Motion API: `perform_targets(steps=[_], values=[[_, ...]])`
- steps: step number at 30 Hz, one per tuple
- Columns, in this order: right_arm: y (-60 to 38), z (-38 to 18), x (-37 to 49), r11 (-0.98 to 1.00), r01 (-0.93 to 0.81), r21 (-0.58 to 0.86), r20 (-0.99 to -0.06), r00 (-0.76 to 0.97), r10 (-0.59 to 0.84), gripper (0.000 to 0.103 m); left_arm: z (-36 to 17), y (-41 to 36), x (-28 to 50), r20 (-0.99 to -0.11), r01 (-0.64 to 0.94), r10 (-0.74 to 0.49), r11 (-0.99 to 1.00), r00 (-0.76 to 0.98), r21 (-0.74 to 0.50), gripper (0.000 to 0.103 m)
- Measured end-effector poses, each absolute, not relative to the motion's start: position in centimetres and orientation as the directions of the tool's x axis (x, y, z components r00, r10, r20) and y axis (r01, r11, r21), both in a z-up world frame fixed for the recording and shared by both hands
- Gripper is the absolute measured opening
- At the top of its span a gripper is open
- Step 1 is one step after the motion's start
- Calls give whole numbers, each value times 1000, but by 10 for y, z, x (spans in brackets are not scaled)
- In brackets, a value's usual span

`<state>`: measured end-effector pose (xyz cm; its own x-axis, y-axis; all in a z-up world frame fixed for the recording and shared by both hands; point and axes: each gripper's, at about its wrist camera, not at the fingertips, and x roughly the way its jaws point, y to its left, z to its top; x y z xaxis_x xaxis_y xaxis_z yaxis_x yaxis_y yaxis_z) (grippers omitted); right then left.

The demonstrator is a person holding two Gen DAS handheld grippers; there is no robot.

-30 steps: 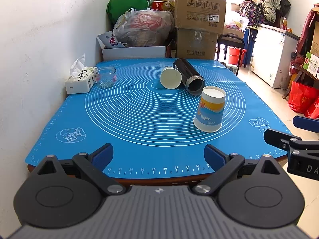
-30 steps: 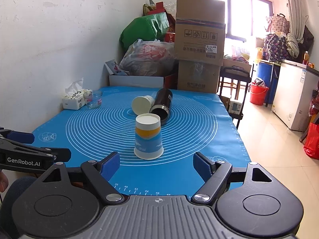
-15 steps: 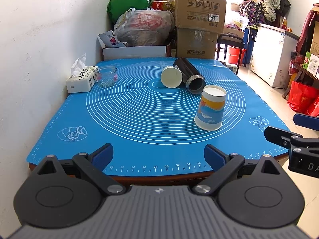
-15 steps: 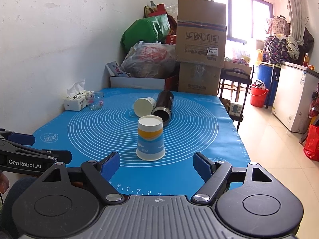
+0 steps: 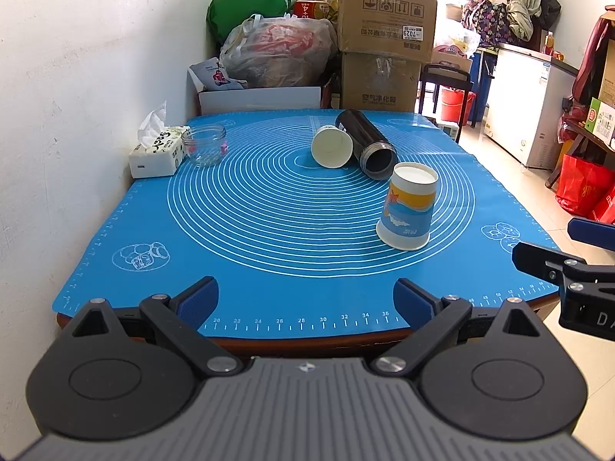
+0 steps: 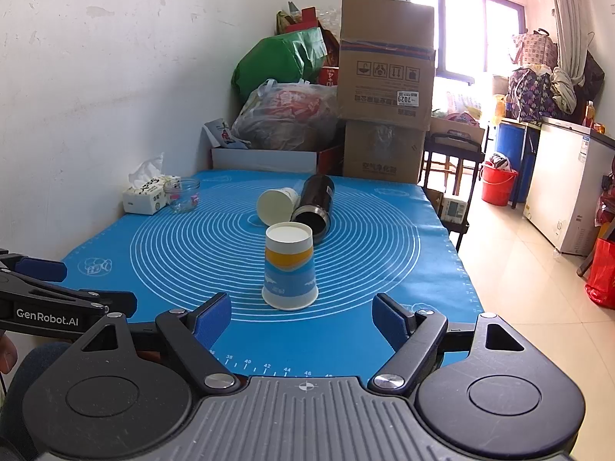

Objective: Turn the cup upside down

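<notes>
both claws spread wide, holding nothing | printed blue-and-orange paper cup (image 6: 289, 267) sits mouth-down on the blue silicone mat (image 6: 153, 253), just ahead of right claw (image 6: 301, 317) | left claw (image 5: 306, 299) hangs back at counter edge | looks flipped already imo, we'd just back off straight so we don't knock it

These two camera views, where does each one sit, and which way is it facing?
Left wrist view: sits on the left gripper, looks along the blue mat; its open fingers show, with the right gripper at the right edge.
Right wrist view: sits on the right gripper, faces the upside-down paper cup; left gripper at the left edge.
Shared: cup, lying white cup, black flask.
</notes>
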<state>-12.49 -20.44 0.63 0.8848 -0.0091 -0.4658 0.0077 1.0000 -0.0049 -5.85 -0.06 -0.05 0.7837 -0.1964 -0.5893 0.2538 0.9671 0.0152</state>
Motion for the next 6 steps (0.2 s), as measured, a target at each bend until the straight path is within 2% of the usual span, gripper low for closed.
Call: perform_targets(steps=[6], values=[[-204, 6, -125, 1000, 9, -5, -465, 885, -10, 82, -1, -2, -57, -592, 254, -195, 967, 782, 18, 97]])
